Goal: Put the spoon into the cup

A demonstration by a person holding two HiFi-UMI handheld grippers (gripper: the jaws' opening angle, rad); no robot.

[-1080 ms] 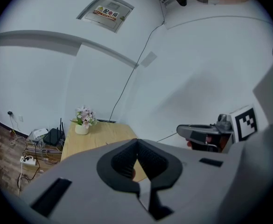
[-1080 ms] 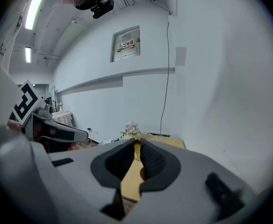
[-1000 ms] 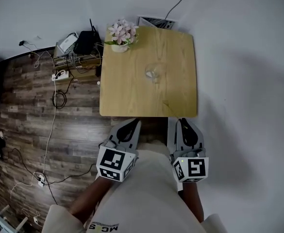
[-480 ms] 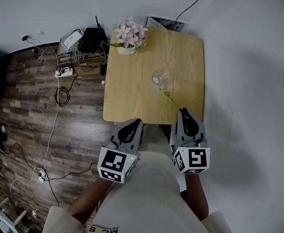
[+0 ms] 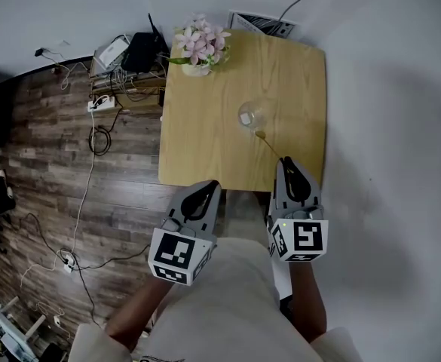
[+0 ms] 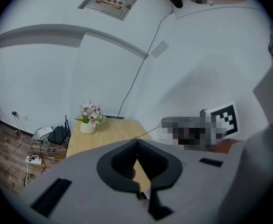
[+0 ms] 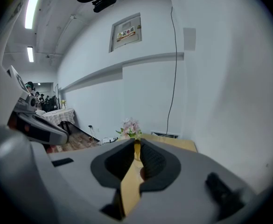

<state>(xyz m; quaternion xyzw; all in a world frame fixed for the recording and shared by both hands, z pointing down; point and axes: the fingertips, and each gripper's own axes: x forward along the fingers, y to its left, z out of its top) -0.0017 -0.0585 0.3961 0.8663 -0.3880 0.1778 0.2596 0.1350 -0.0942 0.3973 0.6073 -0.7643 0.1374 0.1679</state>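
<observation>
A clear glass cup (image 5: 250, 115) stands on the wooden table (image 5: 205, 149), right of its middle. A slim gold spoon (image 5: 270, 146) sticks out forward from my right gripper (image 5: 285, 162), which is shut on its handle; the bowl end sits just short of the cup. In the right gripper view the gold handle (image 7: 130, 185) runs between the shut jaws of the right gripper (image 7: 136, 143). At the table's near edge my left gripper (image 5: 209, 186) is shut with nothing in it. Its jaws meet at the tip (image 6: 136, 141), and the spoon (image 6: 149, 131) shows as a thin line beyond.
A white pot of pink flowers (image 5: 199, 47) stands at the table's far left corner. Left of the table, a black router and tangled cables (image 5: 133, 55) lie on the wood floor. The wall is close behind and to the right of the table.
My right gripper has carried the spoon forward over the table's near edge, and its bowl end is now closer to the cup. The left gripper has kept its place at the near edge.
</observation>
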